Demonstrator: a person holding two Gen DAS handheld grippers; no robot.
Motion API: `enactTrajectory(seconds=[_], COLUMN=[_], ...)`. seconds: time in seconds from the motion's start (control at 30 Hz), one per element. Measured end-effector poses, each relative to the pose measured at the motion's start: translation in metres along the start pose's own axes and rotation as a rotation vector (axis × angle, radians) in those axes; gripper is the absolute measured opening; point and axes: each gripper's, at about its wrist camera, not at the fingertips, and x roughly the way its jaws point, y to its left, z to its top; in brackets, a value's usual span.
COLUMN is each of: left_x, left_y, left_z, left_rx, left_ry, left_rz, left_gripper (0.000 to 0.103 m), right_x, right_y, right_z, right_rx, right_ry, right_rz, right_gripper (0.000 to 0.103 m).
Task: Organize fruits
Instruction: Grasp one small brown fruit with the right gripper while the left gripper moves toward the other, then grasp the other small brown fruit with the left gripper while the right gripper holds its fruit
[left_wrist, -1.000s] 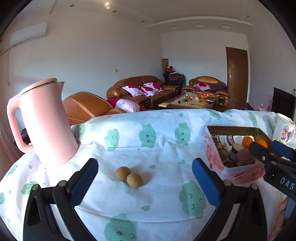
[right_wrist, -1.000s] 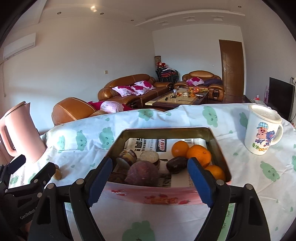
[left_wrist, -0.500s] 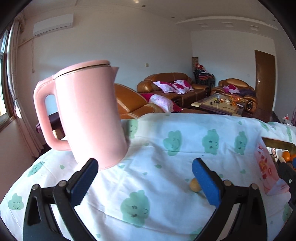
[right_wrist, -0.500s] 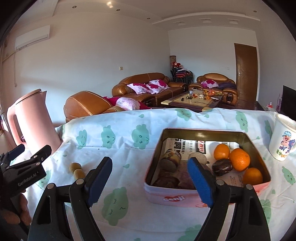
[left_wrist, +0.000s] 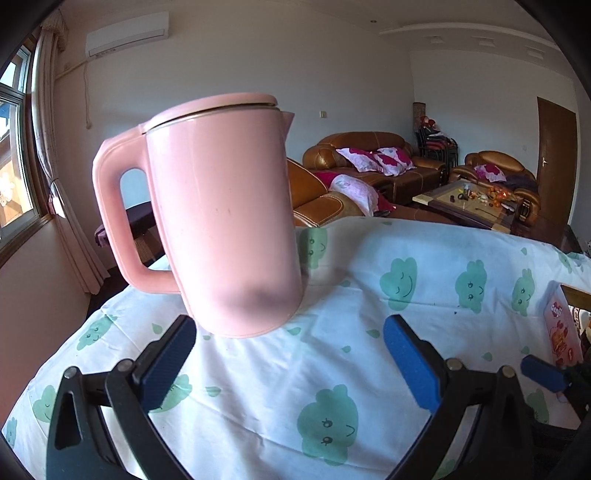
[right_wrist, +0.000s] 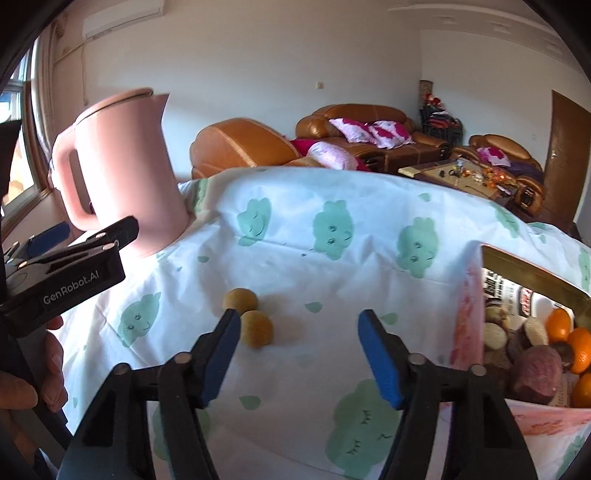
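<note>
"GenRobot.AI" marks the left gripper (right_wrist: 79, 236) (white on black); the tin (left_wrist: 561, 332) reads "denli".

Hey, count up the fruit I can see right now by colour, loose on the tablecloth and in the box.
Tan round fruits loose on the tablecloth: 2
Oranges in the box: 3
Total: 5
The box's dark pieces are unclear, so not counted.

On the table (right_wrist: 295, 266), 2 longans (right_wrist: 248, 318) lie touching at centre. The kettle (right_wrist: 125, 177) stands behind them at 10 o'clock. The tin (right_wrist: 532, 280) sits at 3 o'clock, with fruit (right_wrist: 535, 350) in it.
</note>
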Motion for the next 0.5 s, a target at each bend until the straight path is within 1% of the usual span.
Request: enactTrajectory(seconds=[0.03, 0.13, 0.2, 0.27, 0.33, 0.4, 0.5], left_x=[0.001, 0.003, 0.003, 0.004, 0.007, 0.011, 0.012], left_y=[0.001, 0.003, 0.006, 0.006, 0.007, 0.007, 0.006], left_z=[0.001, 0.002, 0.002, 0.002, 0.002, 0.001, -0.001], left_rx=[-0.002, -0.017, -0.021, -0.017, -0.021, -0.03, -0.035], left_ry=[0.005, 0.013, 0.01, 0.01, 0.019, 0.036, 0.039], left_rz=[-0.011, -0.026, -0.028, -0.018, -0.018, -0.039, -0.078], left_gripper=[0.103, 0.103, 0.103, 0.103, 0.103, 0.103, 0.103], right_x=[0.007, 0.02, 0.027, 0.036, 0.036, 0.032, 0.014], right_y=[0.003, 0.012, 0.018, 0.019, 0.019, 0.017, 0.012], right_z=[0.001, 0.005, 0.006, 0.006, 0.005, 0.004, 0.002], right_rx=[-0.006, -0.033, -0.052, -0.056, -0.053, -0.043, -0.022], right_ry=[0.026, 0.07, 0.098, 0.141, 0.139, 0.127, 0.056], right_rz=[0.018, 0.053, 0.06, 0.054, 0.061, 0.062, 0.04], right_gripper=[0.052, 0.052, 0.052, 0.041, 0.027, 0.027, 0.027])
